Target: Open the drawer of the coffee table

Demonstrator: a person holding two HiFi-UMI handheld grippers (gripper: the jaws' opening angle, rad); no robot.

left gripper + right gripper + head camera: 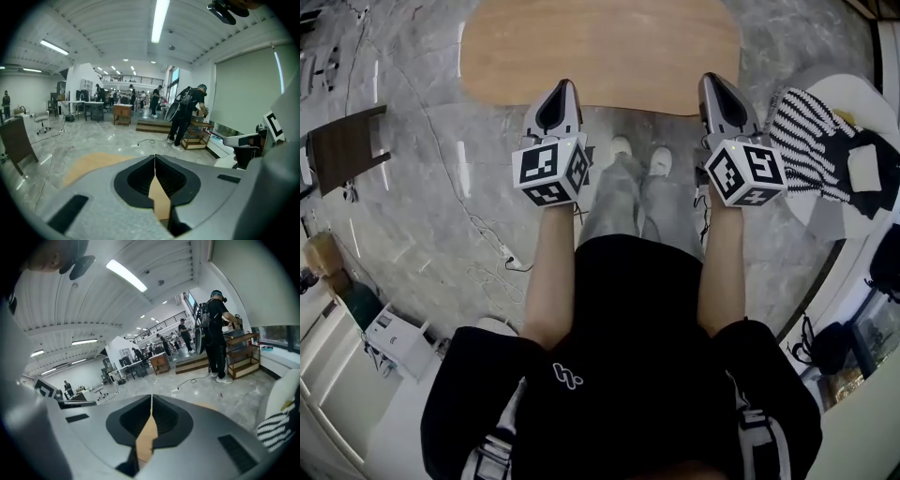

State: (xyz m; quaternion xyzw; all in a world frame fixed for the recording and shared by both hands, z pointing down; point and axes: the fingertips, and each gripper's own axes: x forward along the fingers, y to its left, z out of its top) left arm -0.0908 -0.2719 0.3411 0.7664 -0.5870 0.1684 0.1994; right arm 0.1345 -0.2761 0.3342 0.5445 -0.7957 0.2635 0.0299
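The person stands on a grey marble floor (412, 216) and holds both grippers out in front, side by side and well apart. The coffee table (600, 52) lies just beyond the person's white shoes (622, 147). Its light wooden top is rounded and bare, and its near edge runs under the tips of both grippers. From above only the top shows, so I cannot tell where the drawer sits.

The left gripper (566, 86) points away from the person towards the table's near edge, with its marker cube (551, 171) closest to the body. In its own view its two jaws are pressed together along a thin seam, with nothing between them. The tan table top shows beyond them on the left.

The right gripper (711, 79) points the same way at the table's near right corner, behind its marker cube (744, 172). Its jaws are also together and empty in its own view.

Neither gripper touches the table.

To the right of the right gripper, a black-and-white striped cloth (811, 141) lies on a white seat (862, 94). At the far left stands a dark brown chair (342, 145). A white cable with a plug strip (502, 251) trails across the floor on the near left. Both gripper views look out over a large hall, where another person (218, 333) with a backpack stands at a low wooden shelf (241, 355).
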